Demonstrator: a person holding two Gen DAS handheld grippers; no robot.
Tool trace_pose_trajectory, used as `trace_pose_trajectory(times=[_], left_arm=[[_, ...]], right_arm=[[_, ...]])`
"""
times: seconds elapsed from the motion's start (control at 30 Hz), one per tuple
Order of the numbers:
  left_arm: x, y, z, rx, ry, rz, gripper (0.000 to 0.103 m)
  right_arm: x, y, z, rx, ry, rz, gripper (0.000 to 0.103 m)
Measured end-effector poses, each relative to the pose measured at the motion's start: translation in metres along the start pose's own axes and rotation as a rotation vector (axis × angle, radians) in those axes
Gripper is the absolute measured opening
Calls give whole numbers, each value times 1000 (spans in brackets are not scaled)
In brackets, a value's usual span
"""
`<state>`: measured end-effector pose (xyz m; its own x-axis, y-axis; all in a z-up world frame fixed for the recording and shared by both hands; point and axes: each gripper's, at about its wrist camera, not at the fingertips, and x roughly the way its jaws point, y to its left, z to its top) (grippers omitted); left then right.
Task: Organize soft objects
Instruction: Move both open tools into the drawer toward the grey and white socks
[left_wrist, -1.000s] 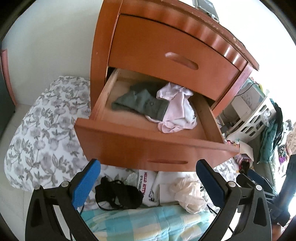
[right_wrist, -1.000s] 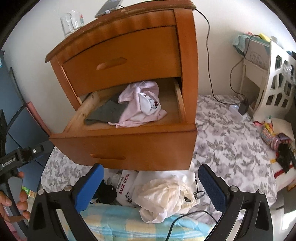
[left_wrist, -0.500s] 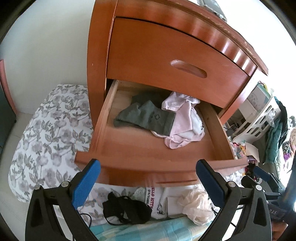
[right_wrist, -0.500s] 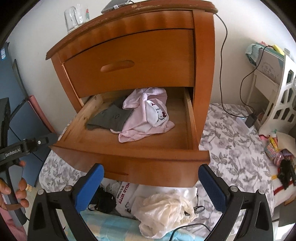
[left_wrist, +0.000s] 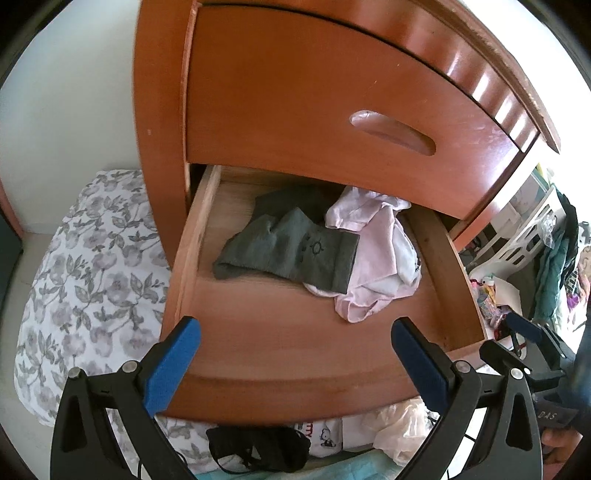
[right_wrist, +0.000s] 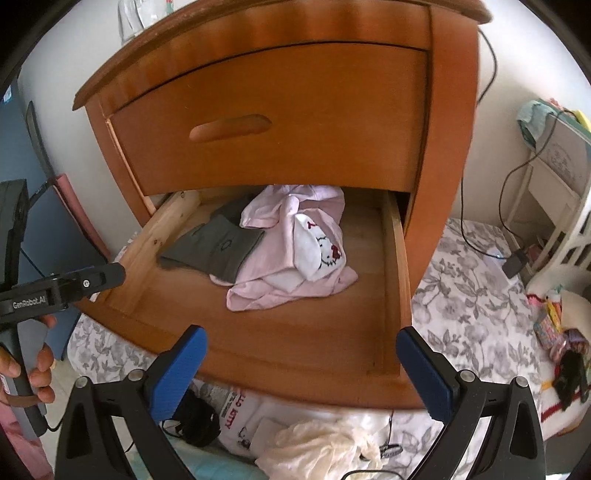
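The lower drawer (left_wrist: 280, 384) of a wooden nightstand (left_wrist: 295, 103) stands pulled out; it also shows in the right wrist view (right_wrist: 303, 354). Inside lie a dark grey-green garment (left_wrist: 291, 251) (right_wrist: 218, 247) and a pale pink Hello Kitty garment (left_wrist: 380, 273) (right_wrist: 295, 251), overlapping. My left gripper (left_wrist: 295, 365) is open and empty above the drawer's front edge. My right gripper (right_wrist: 301, 369) is open and empty above the drawer's front. Below the drawer lie a black item (left_wrist: 258, 448) (right_wrist: 195, 417) and a cream cloth (left_wrist: 399, 432) (right_wrist: 325, 446).
The floral bedding (left_wrist: 88, 280) (right_wrist: 476, 314) spreads around the nightstand. A Hello Kitty bag (right_wrist: 240, 417) lies under the drawer. A white side table with a cable (right_wrist: 554, 206) stands at the right. A glass (right_wrist: 129, 14) stands on the nightstand top.
Both grippers have moved up and closer to the open drawer, so its inside fills more of each view. Both stay open and empty.
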<state>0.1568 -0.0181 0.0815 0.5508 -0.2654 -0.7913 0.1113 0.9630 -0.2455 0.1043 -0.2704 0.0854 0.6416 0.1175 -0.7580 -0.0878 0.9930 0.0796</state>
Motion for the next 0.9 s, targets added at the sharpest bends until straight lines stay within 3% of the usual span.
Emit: trace_pose_trajectory(times=[0.27,0.73,0.9], left_arm=[[21,0,21,27,37,-28,103],[67,-2,51,78,181,-37,98],[84,-1,64,80,229,-33,93]], right_arm=[[23,2,18,-22,17,19,103],[76,-8,49,-69,165,51,102],[93,-16,63,-70,206,42,91]])
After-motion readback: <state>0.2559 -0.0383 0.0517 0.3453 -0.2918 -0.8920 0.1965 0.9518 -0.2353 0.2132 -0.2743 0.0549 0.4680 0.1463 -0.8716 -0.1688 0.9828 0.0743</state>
